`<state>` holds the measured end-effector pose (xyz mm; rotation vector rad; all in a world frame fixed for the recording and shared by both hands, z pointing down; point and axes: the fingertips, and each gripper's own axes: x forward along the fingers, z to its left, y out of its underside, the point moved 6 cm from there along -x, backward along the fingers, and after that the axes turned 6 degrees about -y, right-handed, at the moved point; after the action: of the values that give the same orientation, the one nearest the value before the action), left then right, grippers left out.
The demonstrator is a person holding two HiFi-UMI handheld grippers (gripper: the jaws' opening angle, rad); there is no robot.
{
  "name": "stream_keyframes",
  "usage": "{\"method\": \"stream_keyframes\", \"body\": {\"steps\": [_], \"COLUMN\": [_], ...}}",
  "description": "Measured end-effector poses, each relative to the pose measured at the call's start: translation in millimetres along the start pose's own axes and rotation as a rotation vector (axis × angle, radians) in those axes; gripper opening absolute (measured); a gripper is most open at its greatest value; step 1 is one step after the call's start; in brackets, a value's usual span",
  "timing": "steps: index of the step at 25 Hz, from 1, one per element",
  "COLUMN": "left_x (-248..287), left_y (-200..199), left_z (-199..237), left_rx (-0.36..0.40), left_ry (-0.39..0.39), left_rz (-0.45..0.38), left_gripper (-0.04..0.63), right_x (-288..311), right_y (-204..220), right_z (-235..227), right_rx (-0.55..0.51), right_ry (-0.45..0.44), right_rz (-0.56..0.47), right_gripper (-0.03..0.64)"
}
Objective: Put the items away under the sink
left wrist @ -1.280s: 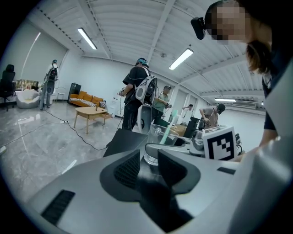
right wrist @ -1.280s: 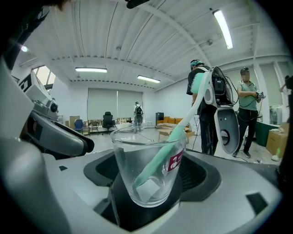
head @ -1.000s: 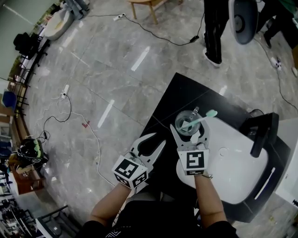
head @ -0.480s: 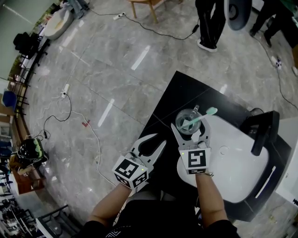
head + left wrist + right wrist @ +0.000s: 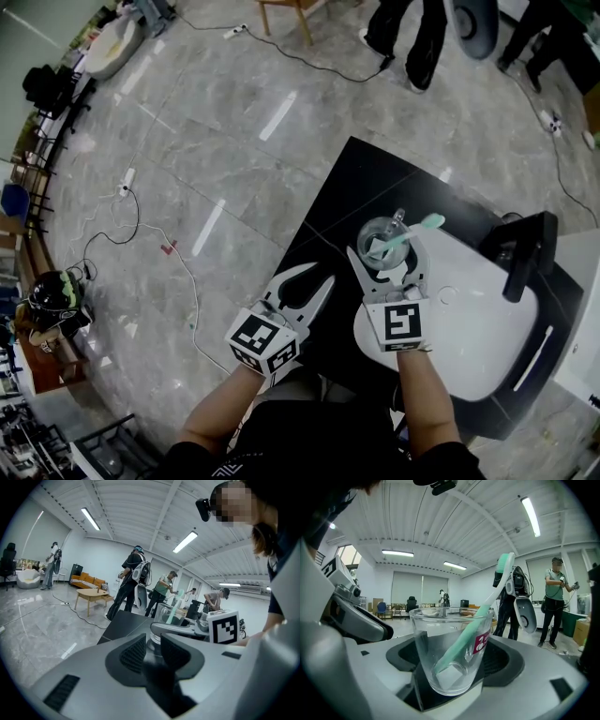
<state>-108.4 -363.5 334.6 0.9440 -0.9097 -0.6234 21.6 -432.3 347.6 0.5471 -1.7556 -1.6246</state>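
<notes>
A clear glass (image 5: 380, 242) with a mint-green toothbrush (image 5: 412, 232) leaning in it stands on the black counter (image 5: 366, 178), at the left rim of the white sink (image 5: 487, 337). My right gripper (image 5: 386, 251) is open, its jaws on either side of the glass with small gaps. In the right gripper view the glass (image 5: 426, 639) and toothbrush (image 5: 473, 630) fill the space between the pads. My left gripper (image 5: 314, 277) hovers at the counter's left edge. It is open, its jaws have just been closing a little, and nothing is between them.
A black faucet (image 5: 525, 253) rises at the sink's far right. Grey marble floor lies left of the counter, with a white cable (image 5: 183, 267) trailing over it. People's legs (image 5: 412, 37) and a wooden table (image 5: 291, 14) are at the top.
Both grippers and the glass stay about where they were. The people at the top of the head view have walked leftward.
</notes>
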Motion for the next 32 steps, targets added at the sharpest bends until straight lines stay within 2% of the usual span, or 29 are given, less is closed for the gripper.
{"method": "stream_keyframes", "body": {"steps": [7, 23, 32], "left_x": [-7.2, -50.1, -79.1], "left_y": [-1.4, 9.1, 17.3], "left_z": [-11.7, -45.4, -62.8], "left_rx": [0.012, 0.043, 0.06], "left_ry": [0.018, 0.097, 0.14], "left_rz": [-0.016, -0.035, -0.049], "left_gripper": [0.092, 0.091, 0.091], "right_x": [-24.3, -96.5, -129.7], "right_y": [-7.8, -21.6, -22.2], "right_z": [12.0, 53.1, 85.2], "right_rx": [-0.015, -0.048, -0.029], "right_ry": [-0.011, 0.064, 0.087], "right_rz": [-0.005, -0.006, 0.013], "right_gripper": [0.339, 0.339, 0.339]}}
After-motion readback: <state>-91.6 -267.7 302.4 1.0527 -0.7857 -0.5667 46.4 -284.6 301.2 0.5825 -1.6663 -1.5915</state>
